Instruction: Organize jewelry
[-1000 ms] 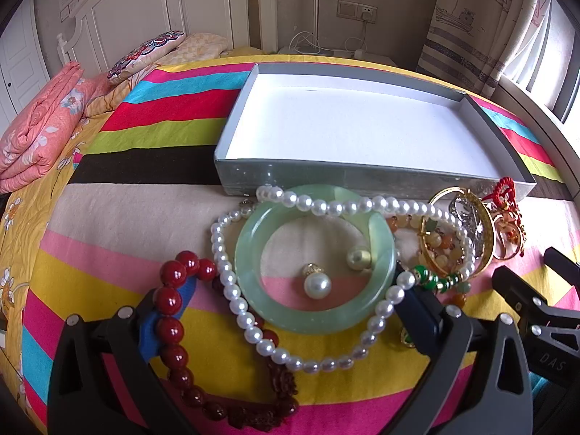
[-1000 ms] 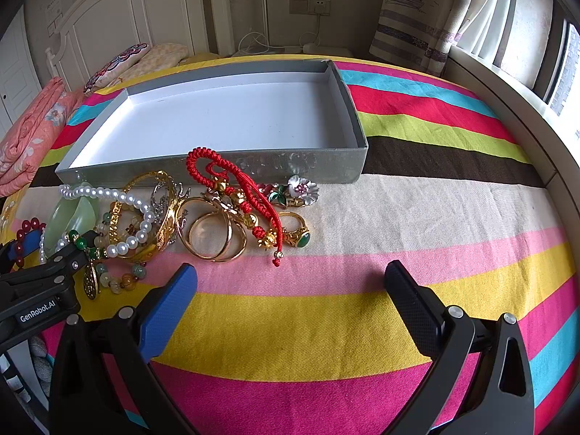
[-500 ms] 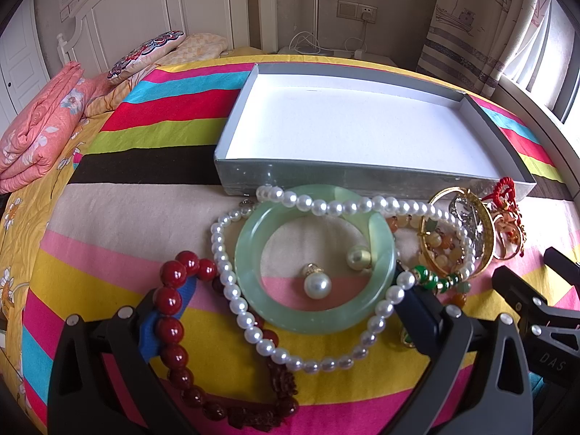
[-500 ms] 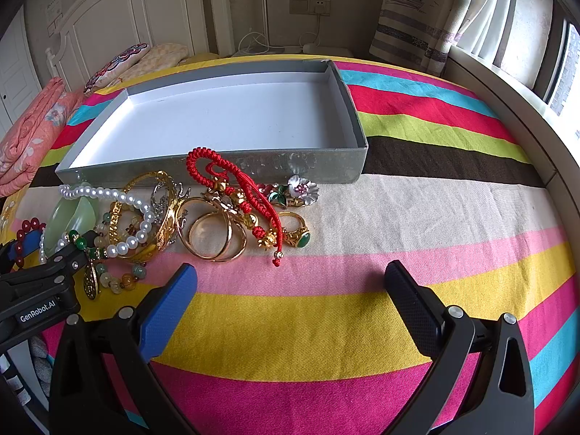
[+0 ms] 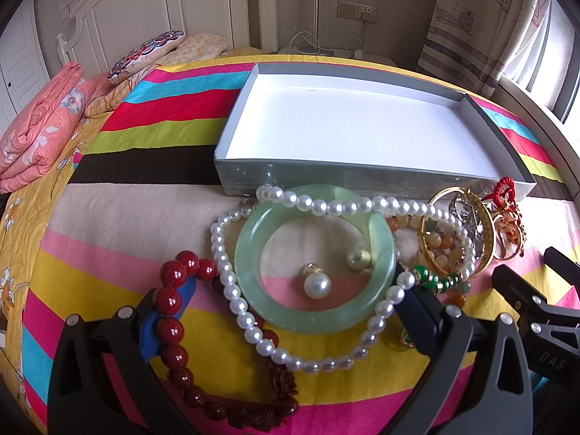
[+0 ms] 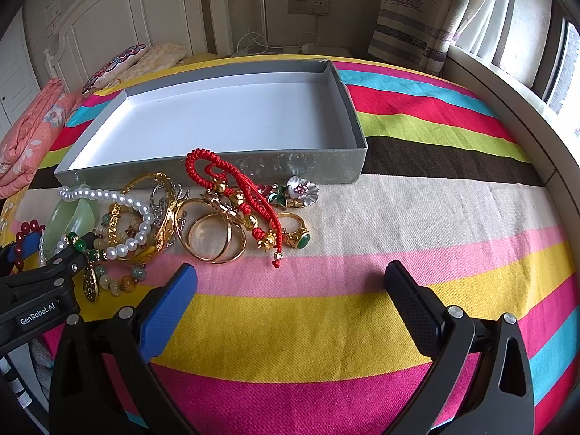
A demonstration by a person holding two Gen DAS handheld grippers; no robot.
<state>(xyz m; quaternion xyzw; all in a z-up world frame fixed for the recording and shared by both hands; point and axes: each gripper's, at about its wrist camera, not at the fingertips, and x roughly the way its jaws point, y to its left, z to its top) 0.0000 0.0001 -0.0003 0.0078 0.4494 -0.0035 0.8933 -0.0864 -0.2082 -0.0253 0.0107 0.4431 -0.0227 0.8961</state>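
Here "GenRobot.AI" marks the left gripper (image 6: 40, 253), "DAS" the right gripper (image 5: 551, 282); both jaws released

The left gripper (image 5: 290, 311) sits low in the frame, jaws spread wide. The right gripper (image 6: 290, 301) is likewise wide apart, holding nothing.
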